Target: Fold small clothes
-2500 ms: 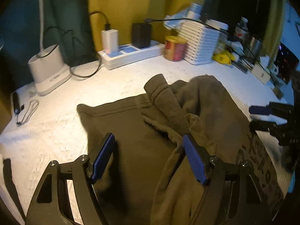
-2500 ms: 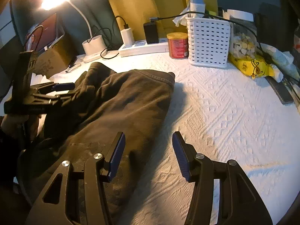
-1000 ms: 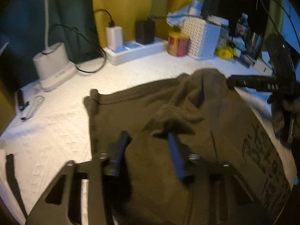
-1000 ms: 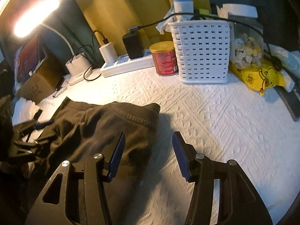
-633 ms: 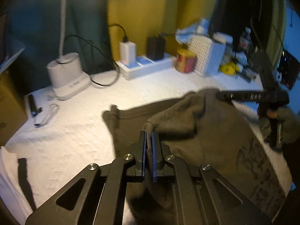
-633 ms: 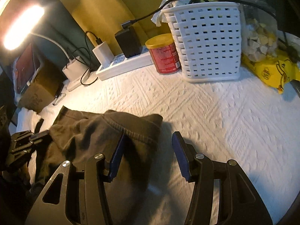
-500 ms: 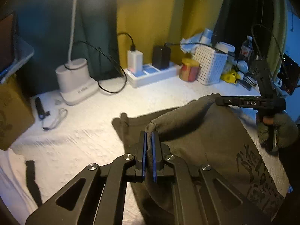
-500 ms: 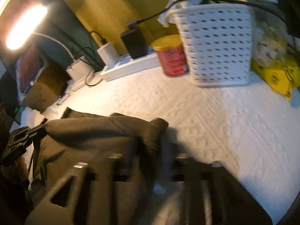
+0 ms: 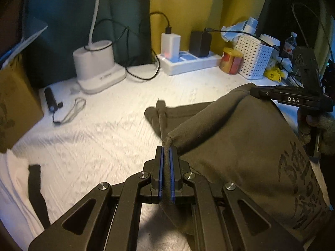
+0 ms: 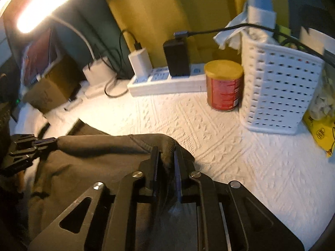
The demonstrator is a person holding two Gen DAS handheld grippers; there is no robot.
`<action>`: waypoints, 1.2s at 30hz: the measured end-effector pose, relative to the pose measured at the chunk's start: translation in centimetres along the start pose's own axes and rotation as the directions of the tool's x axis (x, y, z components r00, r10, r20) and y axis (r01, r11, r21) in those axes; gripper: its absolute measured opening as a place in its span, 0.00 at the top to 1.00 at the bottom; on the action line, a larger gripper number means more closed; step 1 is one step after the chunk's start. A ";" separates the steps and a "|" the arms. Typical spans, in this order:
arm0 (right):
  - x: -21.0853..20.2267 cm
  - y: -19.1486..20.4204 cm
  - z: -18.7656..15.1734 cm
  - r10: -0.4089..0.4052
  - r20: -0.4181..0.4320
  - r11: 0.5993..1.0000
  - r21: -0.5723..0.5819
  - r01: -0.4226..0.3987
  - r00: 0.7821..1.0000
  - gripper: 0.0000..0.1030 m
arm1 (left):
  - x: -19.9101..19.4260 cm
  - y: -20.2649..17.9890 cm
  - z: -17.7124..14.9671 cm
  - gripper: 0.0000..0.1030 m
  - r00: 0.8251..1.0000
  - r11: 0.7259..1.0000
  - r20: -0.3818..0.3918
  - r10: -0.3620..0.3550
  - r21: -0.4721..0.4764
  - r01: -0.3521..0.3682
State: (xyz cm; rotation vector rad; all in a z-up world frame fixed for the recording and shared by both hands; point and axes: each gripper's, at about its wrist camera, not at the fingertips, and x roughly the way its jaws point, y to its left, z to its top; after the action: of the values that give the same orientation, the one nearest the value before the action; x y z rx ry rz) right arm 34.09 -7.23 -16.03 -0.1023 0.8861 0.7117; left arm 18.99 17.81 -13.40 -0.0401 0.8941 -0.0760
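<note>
My left gripper (image 9: 165,152) was clamped narrowly on a corner of the olive-brown garment (image 9: 234,144), the blue pads (image 9: 160,167) pressed against a thin fold of cloth that stood up just ahead of the fingertips. From that pinch the fabric ran off to the right of the left gripper as a taut, raised ridge toward my right gripper (image 10: 165,156), whose jaws had likewise closed on a bunched corner with a thicker wad of cloth between them. The garment hung lifted between the two grips, while its lower part still lay on the white textured cover (image 9: 100,129) ahead of and below the left gripper. A hemmed edge (image 9: 161,113) of the cloth lay flat on the cover just beyond the left fingertips. Dark printed lettering (image 9: 301,190) showed on the garment's surface to the right of and behind the left pinch. The weave looked matt and soft, with a stitched seam (image 10: 138,142) visible just left of the right gripper's tips. Ahead of the right gripper stood a red can (image 10: 225,85), with a white perforated basket (image 10: 278,92) touching or just beside it, and a power strip (image 10: 165,83) ahead and to the left. Far ahead of the left gripper sat a white lamp base (image 9: 98,67).
</note>
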 end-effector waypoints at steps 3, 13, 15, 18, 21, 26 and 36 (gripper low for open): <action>0.6 0.3 -0.2 -0.015 -0.017 1.000 -0.012 0.015 1.000 0.81 | -0.2 0.2 -0.4 0.95 1.000 1.000 0.000 0.000 -0.018 0.000; -1.6 0.2 -0.6 -0.077 0.000 0.997 0.003 0.077 0.997 0.58 | -1.8 -0.2 -0.8 0.40 1.000 0.998 0.017 0.016 -0.056 -0.015; -2.3 0.4 -0.9 -0.082 0.000 0.997 0.005 0.082 0.997 0.58 | -2.6 -0.2 -1.1 0.29 0.999 0.996 0.042 0.001 -0.085 0.002; -3.3 0.8 -1.5 -0.087 0.002 0.996 0.003 0.087 0.996 0.58 | -3.5 -0.7 -1.5 0.29 0.999 0.996 0.051 -0.008 -0.085 0.012; -4.5 1.3 -2.3 -0.090 0.004 0.996 0.005 0.090 0.996 0.58 | -4.2 -1.4 -2.1 0.29 0.998 0.997 0.055 -0.017 -0.081 0.021; -6.2 2.4 -3.7 -0.094 0.008 0.996 0.001 0.094 0.996 0.57 | -5.4 -2.8 -3.4 0.29 0.998 0.996 0.060 -0.035 -0.074 0.039; -9.8 4.7 -6.0 -0.103 0.034 0.995 -0.009 0.104 0.994 0.57 | -7.6 -5.1 -6.1 0.29 0.994 0.993 0.070 -0.083 -0.082 0.088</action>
State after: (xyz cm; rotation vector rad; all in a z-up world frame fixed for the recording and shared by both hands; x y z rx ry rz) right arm 23.03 -10.95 -11.73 -0.1450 0.8393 0.6201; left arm 9.24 13.38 -11.02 -0.1599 0.8290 -0.1159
